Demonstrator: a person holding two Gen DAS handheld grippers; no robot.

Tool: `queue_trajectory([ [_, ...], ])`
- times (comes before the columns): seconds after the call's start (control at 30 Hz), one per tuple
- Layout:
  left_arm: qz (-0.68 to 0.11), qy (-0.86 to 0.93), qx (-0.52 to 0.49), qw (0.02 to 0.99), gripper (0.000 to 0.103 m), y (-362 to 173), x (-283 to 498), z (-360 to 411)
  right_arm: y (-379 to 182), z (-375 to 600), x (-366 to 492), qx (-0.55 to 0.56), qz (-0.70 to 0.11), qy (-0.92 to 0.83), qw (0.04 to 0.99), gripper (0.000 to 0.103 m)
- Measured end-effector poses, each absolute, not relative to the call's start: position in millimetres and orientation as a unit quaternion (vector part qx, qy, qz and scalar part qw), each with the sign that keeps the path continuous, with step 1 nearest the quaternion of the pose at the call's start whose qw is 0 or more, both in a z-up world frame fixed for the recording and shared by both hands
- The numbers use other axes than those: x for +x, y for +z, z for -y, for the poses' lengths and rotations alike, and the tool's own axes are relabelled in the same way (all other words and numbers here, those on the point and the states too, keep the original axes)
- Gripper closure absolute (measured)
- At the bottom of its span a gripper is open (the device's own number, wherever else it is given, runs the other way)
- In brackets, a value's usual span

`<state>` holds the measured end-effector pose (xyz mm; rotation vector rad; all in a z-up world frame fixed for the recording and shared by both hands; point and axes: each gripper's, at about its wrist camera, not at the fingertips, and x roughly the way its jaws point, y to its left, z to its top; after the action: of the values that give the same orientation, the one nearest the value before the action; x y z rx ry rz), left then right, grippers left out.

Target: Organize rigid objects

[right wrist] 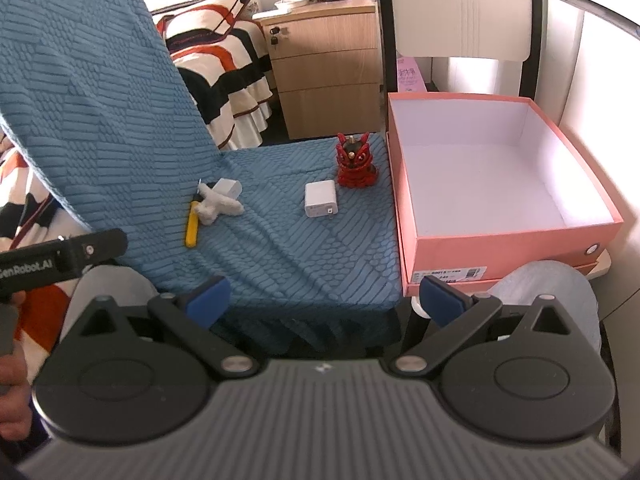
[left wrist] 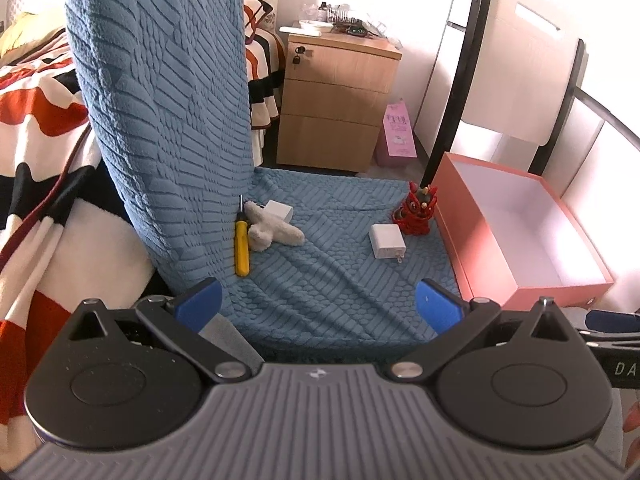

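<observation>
On the blue-covered chair seat [right wrist: 280, 240] the white charger [right wrist: 320, 199], red figurine [right wrist: 355, 162] and yellow cutter [right wrist: 192, 224] are lying loose; I am holding both grippers, left [left wrist: 318, 304] and right [right wrist: 324, 298], back with fingers wide and empty, since the pink box [right wrist: 516, 240] beside the seat is waiting open.

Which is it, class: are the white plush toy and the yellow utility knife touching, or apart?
Touching. In the left wrist view, the white plush toy lies against the upper part of the yellow utility knife, with no blue cover showing between them.
</observation>
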<state>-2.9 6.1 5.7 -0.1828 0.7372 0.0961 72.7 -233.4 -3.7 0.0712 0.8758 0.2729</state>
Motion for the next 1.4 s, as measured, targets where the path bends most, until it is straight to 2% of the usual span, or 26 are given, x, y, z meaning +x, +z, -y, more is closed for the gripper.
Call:
queue_trajectory([
  [1.4, -0.356, 0.051, -0.089, 0.929, 0.000, -20.4, 1.9, -9.5, -24.3, 236.3, 80.3, 0.051, -0.426, 0.166, 0.888, 0.000],
])
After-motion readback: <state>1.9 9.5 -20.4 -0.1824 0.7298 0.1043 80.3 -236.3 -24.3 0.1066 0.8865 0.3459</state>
